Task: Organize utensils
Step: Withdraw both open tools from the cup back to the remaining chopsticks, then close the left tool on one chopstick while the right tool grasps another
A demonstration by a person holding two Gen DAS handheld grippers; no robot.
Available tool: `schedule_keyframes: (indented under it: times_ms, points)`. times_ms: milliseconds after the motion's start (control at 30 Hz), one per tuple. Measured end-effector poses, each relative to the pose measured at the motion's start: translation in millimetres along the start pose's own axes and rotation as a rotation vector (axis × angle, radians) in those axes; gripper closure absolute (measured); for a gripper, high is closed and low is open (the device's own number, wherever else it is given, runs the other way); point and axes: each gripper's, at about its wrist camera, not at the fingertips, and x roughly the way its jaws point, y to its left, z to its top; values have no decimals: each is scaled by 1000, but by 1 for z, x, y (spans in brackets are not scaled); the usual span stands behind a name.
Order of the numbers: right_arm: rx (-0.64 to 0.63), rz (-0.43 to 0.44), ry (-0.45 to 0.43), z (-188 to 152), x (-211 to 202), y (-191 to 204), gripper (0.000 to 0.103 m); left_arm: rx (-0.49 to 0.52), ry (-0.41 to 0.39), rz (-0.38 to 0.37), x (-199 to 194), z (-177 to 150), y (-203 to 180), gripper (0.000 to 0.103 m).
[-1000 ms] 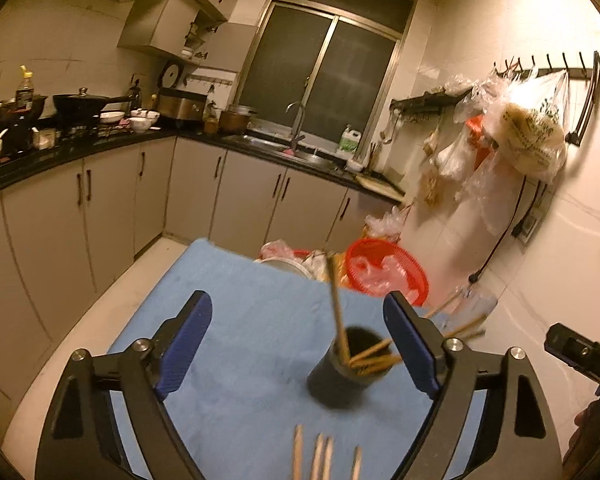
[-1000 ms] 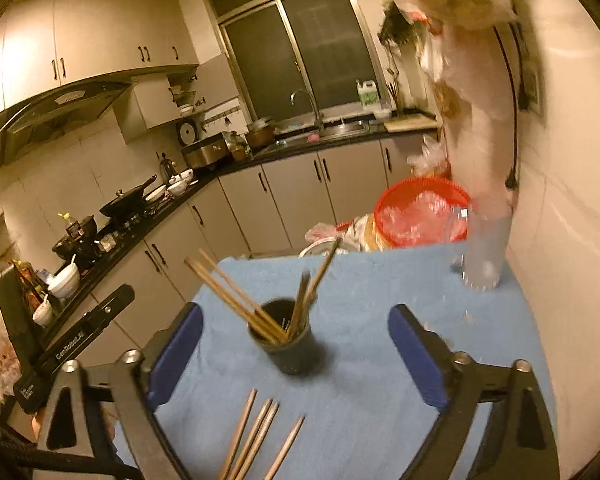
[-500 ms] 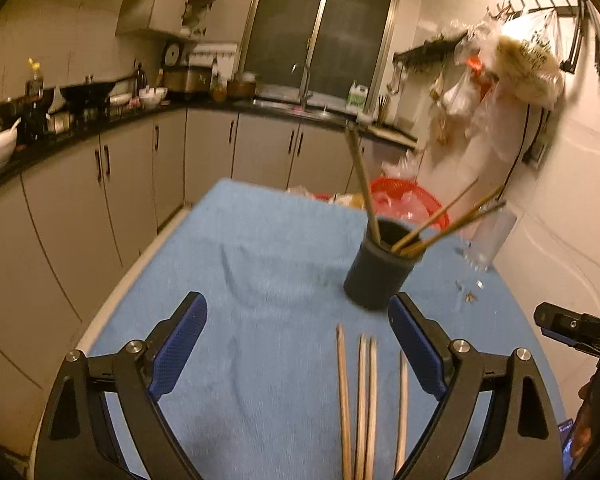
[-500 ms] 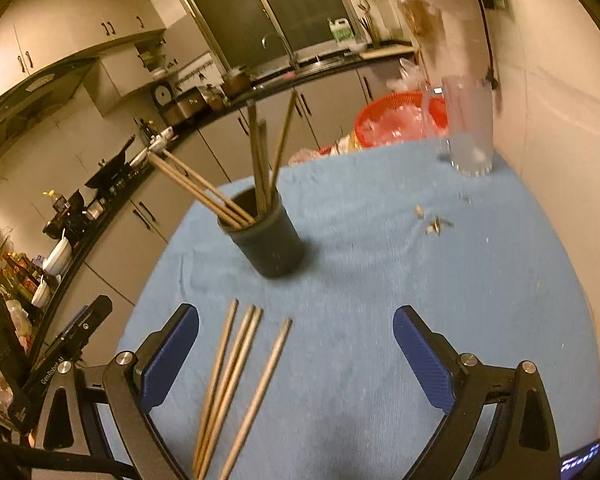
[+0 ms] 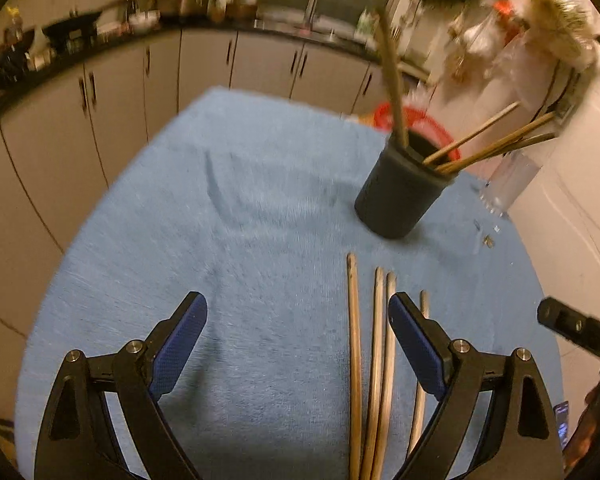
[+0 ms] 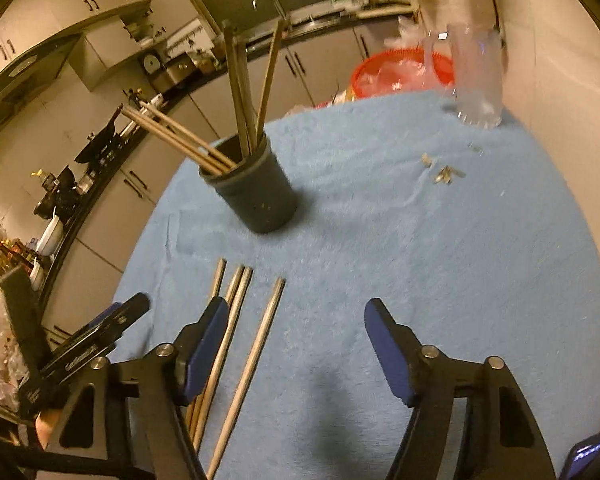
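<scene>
On blue cloth (image 6: 380, 240): four loose chopsticks (image 6: 252, 344) near dark holder (image 6: 260, 196).

the bench wears a plain light blue cloth (image 5: 228, 216). the holder (image 5: 396, 196) is dark grey-blue; its chopsticks (image 6: 240, 96) and the loose chopsticks (image 5: 374, 360) are pale tan wood. each claw has a black frame with textured blue pads (image 5: 180, 344). the basket (image 6: 400, 72) is red, the glass (image 6: 476, 80) clear.
</scene>
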Motion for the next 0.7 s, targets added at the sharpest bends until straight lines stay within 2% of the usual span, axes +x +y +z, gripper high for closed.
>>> schedule_keyframes:
  times_ms: [100, 200, 233, 267, 400, 467, 700]
  points:
    - [27, 17, 43, 1, 14, -1, 38, -18, 67, -39, 18, 12, -4, 14]
    - [68, 47, 94, 4, 30, -3, 43, 8, 108, -42, 33, 26, -15, 36]
    - [83, 52, 109, 5, 36, -4, 44, 20, 135, -43, 40, 32, -20, 47]
    - [91, 54, 118, 5, 39, -4, 45, 23, 151, -47, 45, 36, -23, 51]
    - [100, 46, 144, 7, 53, -4, 47, 29, 199, -63, 65, 47, -30, 57]
    - [96, 43, 157, 9, 58, -2, 53, 42, 222, -70, 74, 51, -35, 67]
    - [101, 45, 202, 16, 80, 2, 56, 86, 292, -60, 98, 47, -41, 87]
